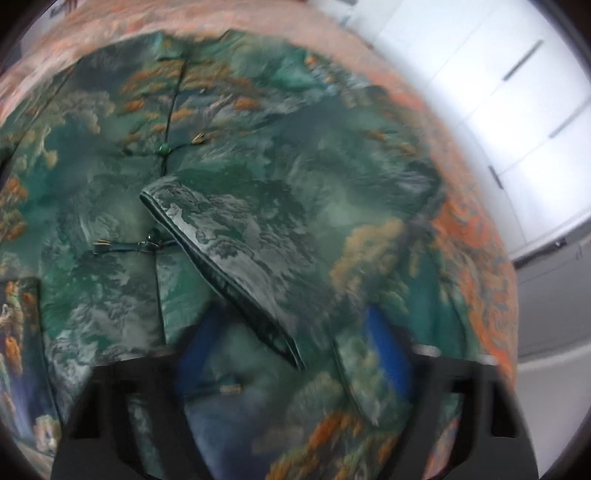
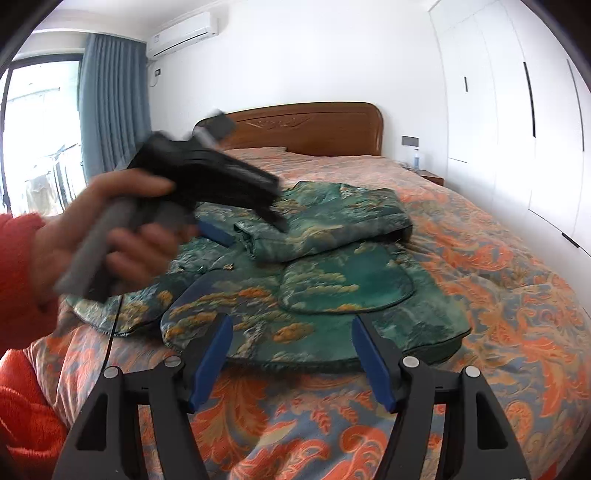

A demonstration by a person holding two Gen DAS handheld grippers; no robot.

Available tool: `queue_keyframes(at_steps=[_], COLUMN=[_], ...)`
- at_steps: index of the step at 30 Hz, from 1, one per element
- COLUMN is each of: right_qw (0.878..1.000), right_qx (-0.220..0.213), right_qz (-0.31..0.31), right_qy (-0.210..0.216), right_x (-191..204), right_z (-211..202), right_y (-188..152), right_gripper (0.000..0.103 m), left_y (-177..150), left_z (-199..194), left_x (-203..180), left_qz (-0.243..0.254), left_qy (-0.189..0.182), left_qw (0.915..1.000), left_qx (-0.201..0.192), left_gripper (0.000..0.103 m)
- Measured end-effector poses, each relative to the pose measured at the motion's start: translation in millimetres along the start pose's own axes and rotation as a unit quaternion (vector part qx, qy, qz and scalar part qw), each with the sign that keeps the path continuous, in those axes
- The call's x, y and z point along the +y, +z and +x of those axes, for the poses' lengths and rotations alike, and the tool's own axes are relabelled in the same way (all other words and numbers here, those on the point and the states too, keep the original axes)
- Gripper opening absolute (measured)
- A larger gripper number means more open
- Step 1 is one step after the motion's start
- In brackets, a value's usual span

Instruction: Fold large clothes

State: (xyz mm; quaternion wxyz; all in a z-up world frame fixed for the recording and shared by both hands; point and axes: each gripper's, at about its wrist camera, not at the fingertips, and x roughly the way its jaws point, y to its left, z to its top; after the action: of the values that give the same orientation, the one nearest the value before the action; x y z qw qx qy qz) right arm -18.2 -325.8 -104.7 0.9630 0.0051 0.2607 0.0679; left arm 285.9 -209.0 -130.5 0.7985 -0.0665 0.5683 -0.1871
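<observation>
No text, label, brand, number or sign can be read in either view. The air conditioner (image 2: 183, 32) high on the wall carries a small mark on its front, too small to make out. The patterned jacket (image 2: 325, 258) and the bedspread (image 2: 498, 295) bear only woven ornament, with no lettering.

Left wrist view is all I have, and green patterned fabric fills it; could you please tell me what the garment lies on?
Observer: The jacket lies on a bed with a wooden headboard.
Operator: Thank you. Where is the right gripper?
Observer: The right gripper hovers open by the jacket's near hem, with nothing between its pads.
Operator: And who holds my gripper?
Observer: A hand in a red sleeve holds the left gripper over the jacket.
</observation>
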Motion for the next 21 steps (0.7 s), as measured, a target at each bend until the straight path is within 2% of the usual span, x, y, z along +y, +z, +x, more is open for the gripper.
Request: queue_keyframes(at_steps=[1, 3, 4, 7, 9, 12, 16, 19, 20, 21], right_qw=[1.0, 1.0, 1.0, 1.0, 1.0, 1.0, 1.0, 1.0, 0.999, 0.999], right_qx=[0.001, -0.002, -0.005, -0.013, -0.014, -0.008, -0.001, 0.006, 0.008, 0.012], right_qz=[-0.001, -0.002, -0.003, -0.004, -0.001, 0.008, 0.019, 0.025, 0.028, 0.031], right_qy=[0.003, 0.009, 0.009, 0.012, 0.012, 0.015, 0.016, 0.014, 0.014, 0.013], right_x=[0.4, 1.0, 0.8, -1.7, -4.2, -8.7, -14.7, -19.6, -21.4, -23.2], right_z=[0.4, 0.0, -0.9, -3.7, -2.3, 4.0, 10.3, 14.6, 15.3, 17.2], right_y=[-0.8, -3.2, -3.7, -5.8, -6.6, -7.8, -8.8, -10.8, -11.4, -12.6], right_gripper=[0.068, 0.068, 0.069, 0.068, 0.068, 0.068, 0.068, 0.068, 0.068, 0.068], left_y=[1.6, 8.0, 12.1, 34.8, 58.7, 87.6, 106.9, 114.0, 113.4, 112.5], left_z=[3.5, -3.7, -8.1, -38.3, -59.0, -66.0, -46.2, -9.6, 2.2, 13.2], left_x=[0.8, 2.5, 1.2, -7.2, -8.1, 0.8, 16.6, 37.1, 43.4, 47.4], left_qz=[-0.005, -0.027, -0.022, 0.017, 0.035, 0.043, 0.041, 0.03, 0.025, 0.02], left_qy=[0.012, 0.019, 0.027, 0.078, 0.114, 0.153, 0.184, 0.204, 0.208, 0.212], left_qw=[0.9999, 0.9995, 0.9994, 0.995, 0.9877, 0.9783, 0.9719, 0.9706, 0.9714, 0.9721], left_qx=[0.008, 0.004, -0.004, -0.06, -0.101, -0.133, -0.141, -0.123, -0.112, -0.099], left_gripper=[0.019, 0.014, 0.014, 0.013, 0.013, 0.013, 0.013, 0.014, 0.017, 0.025])
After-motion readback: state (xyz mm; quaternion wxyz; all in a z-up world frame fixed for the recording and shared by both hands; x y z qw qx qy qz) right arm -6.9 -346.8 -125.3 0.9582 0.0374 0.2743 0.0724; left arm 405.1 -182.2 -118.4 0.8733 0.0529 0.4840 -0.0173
